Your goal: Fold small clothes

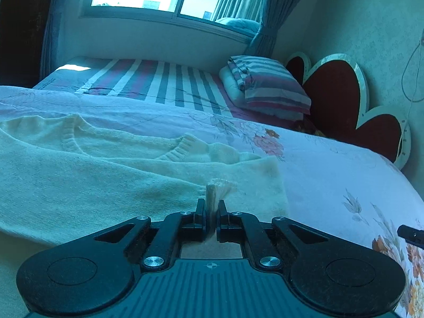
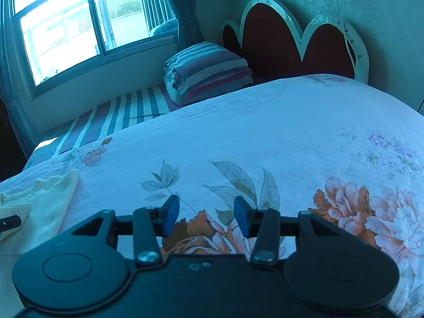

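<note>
Left wrist view: left claw (image 1: pixel 211 209) pinches the sweater (image 1: pixel 79 175); right claw (image 2: pixel 203 216) hovers wide open, empty.

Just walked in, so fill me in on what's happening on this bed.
A person is folding a cream knit sweater that is spread on the floral bedspread. The left hand-held gripper is shut on a ribbed edge of the sweater, probably a sleeve cuff. The right hand-held gripper is open and holds nothing, over bare bedspread to the right of the sweater. A folded striped blanket lies near the headboard.
</note>
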A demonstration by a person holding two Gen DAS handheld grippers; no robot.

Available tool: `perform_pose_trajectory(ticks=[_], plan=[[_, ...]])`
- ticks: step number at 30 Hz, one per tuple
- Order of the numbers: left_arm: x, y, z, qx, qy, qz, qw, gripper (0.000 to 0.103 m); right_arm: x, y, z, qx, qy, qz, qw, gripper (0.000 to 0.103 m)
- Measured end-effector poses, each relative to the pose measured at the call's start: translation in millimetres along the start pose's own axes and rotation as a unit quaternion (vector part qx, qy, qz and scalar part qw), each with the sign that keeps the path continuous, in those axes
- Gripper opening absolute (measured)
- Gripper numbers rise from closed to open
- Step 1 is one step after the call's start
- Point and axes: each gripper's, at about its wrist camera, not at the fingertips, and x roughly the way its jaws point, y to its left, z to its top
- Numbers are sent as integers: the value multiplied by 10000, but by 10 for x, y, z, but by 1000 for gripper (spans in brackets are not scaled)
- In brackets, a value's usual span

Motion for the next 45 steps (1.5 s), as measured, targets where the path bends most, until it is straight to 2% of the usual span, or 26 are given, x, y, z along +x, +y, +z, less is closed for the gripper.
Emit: perform_pose_trajectory(ticks=[2, 3, 4, 6, 7, 9, 11, 17, 20, 24, 28, 30, 33, 36, 42, 45], plan=[[-81, -12, 4, 1, -107, -19, 9999, 9, -33, 25, 32, -25, -32, 26, 10000, 47], [-132, 16, 18, -34, -165, -11, 9999, 21, -51, 52, 43, -33, -51, 48, 10000, 47], [-209, 55, 26, -59, -242, 38, 9997, 38, -77, 86, 54, -44, -73, 107, 9999, 47], [-374, 160, 39, -23, -477, 261, 9985, 60, -107, 199, 66, -63, -106, 253, 9996, 47], [-452, 240, 44, -10, -560, 354, 9978, 62, -120, 287, 66, -87, -129, 359, 9992, 47], [-577, 416, 52, -39, -572, 374, 9977, 62, -126, 497, 43, -154, -147, 521, 9984, 47], [-710, 609, 38, -40, -608, 562, 9966, 62, -124, 752, 4, -162, -97, 803, 9966, 47], [-1091, 1386, -174, 154, -493, 1520, 9870, 62, -77, 1500, -210, -414, 227, 1643, 9853, 47], [-1163, 1792, -281, 8, -317, 1811, 9830, 62, -1, 1757, -326, -333, 457, 1926, 9796, 47], [-1165, 2130, -360, -159, -180, 1911, 9813, 62, 106, 1944, -462, -111, 720, 1960, 9779, 47], [-1087, 2272, -406, -205, -132, 1907, 9813, 62, 201, 1976, -570, 331, 1015, 2018, 9736, 47], [-1034, 2297, -401, -244, -143, 1886, 9816, 62, 230, 2004, -603, 499, 1027, 2044, 9722, 45], [-983, 2317, -377, -222, -137, 1874, 9819, 62, 274, 2082, -628, 633, 931, 1959, 9741, 29], [-954, 2319, -360, -201, -123, 1880, 9819, 62, 259, 2173, -622, 515, 821, 1886, 9773, 7], [-915, 2332, -344, -191, -147, 1891, 9817, 62, 58, 2174, -460, 136, 255, 1626, 9863, 6], [-903, 2335, -328, -236, -162, 1893, 9815, 62, 92, 2085, -378, 145, 276, 1612, 9864, 6]])
